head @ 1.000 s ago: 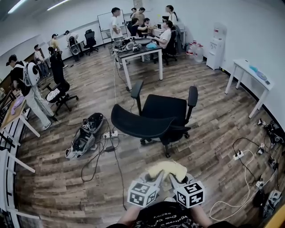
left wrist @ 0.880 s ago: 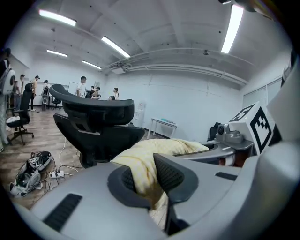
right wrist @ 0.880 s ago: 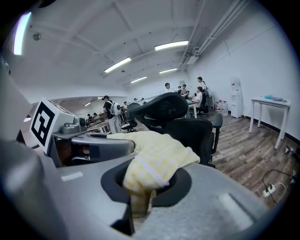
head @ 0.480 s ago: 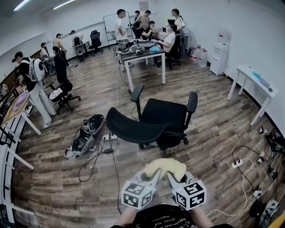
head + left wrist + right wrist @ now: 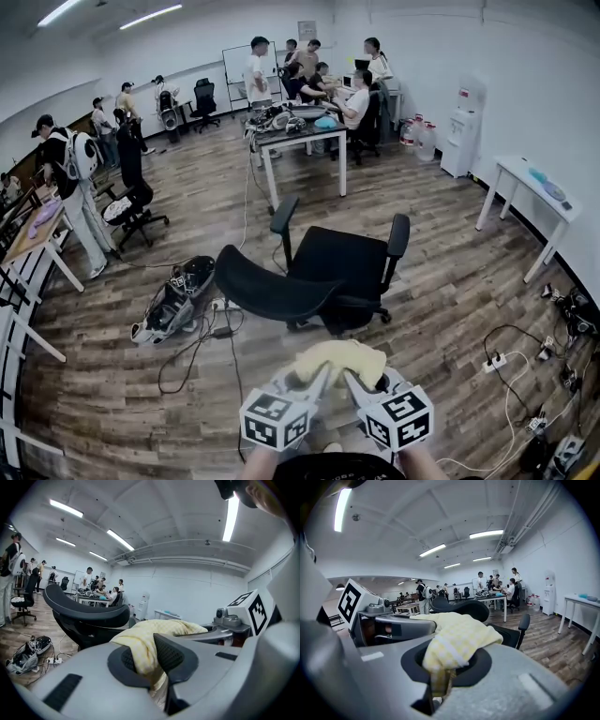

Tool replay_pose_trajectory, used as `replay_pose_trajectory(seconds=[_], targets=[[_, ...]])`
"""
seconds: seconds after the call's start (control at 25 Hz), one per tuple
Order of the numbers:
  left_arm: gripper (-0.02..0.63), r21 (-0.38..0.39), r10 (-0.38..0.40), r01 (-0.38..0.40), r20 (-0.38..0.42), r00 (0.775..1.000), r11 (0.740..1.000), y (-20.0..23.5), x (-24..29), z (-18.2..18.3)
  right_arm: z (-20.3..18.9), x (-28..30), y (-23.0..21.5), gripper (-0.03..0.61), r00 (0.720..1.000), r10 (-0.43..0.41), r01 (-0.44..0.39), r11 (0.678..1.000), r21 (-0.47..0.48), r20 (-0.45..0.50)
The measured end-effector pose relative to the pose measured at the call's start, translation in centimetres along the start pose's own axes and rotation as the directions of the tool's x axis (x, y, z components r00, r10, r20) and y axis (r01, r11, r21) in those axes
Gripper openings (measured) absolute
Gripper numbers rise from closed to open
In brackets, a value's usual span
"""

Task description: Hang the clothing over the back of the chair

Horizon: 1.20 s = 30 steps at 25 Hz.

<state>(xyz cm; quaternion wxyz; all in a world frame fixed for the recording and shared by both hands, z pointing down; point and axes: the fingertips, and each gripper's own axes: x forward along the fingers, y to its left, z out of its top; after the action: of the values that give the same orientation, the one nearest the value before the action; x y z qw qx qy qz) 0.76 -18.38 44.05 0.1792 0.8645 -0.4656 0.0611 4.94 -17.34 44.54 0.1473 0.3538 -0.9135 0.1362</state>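
Change since a second ago is small in the head view: the sight has tipped up to take in more of the far wall and ceiling lights, the marker cubes sit lower in the picture with the left one further out to the side, and the chair (image 5: 323,267) has slid a little leftward, while the hold on the clothing (image 5: 342,359) looks the same as before. That pale yellow checked clothing is bunched in the air between the left gripper (image 5: 317,377) and the right gripper (image 5: 354,379), bridging the two sets of fingertips and mounding up above them. It lies just short of the chair's curved black backrest (image 5: 267,281), which faces the person, and touches no part of the chair. In the left gripper view the fabric runs down into the narrow gap between the dark ribbed pads (image 5: 171,656) and spills over the top toward the other gripper. In the right gripper view it is heaped over the fingertips with a thin strip hanging down through the slit. Both pairs of fingers stand almost closed, parted only by the folded cloth they pinch, each gripping one end of the same garment.
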Motion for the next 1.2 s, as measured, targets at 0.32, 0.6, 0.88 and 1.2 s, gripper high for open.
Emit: replay_pose_trajectory(seconds=[0.32,0.6,0.88,1.2], targets=[[0.038,0.018,-0.038,0.037,0.030,0.999,0.999,-1.1,-0.1,3.9,3.7,-1.3,-0.5,0.037,0.999,0.045,-0.045,0.999,-0.029,0.011],[0.038,0.038,-0.114,0.110,0.107,0.988,0.993,-2.0,-0.4,9.1,8.7,-2.5,-0.7,0.037,0.990,0.018,-0.003,0.994,-0.106,0.140],[0.038,0.066,-0.120,0.111,0.148,0.982,0.992,-1.3,0.3,13.1,12.7,-2.0,-1.6,0.037,0.983,0.023,0.004,0.989,-0.148,0.180],[0.038,0.101,-0.164,0.142,0.272,0.948,0.985,-0.8,0.1,19.5,19.1,-2.0,-2.0,0.037,0.964,0.017,0.050,0.969,-0.244,0.266]])
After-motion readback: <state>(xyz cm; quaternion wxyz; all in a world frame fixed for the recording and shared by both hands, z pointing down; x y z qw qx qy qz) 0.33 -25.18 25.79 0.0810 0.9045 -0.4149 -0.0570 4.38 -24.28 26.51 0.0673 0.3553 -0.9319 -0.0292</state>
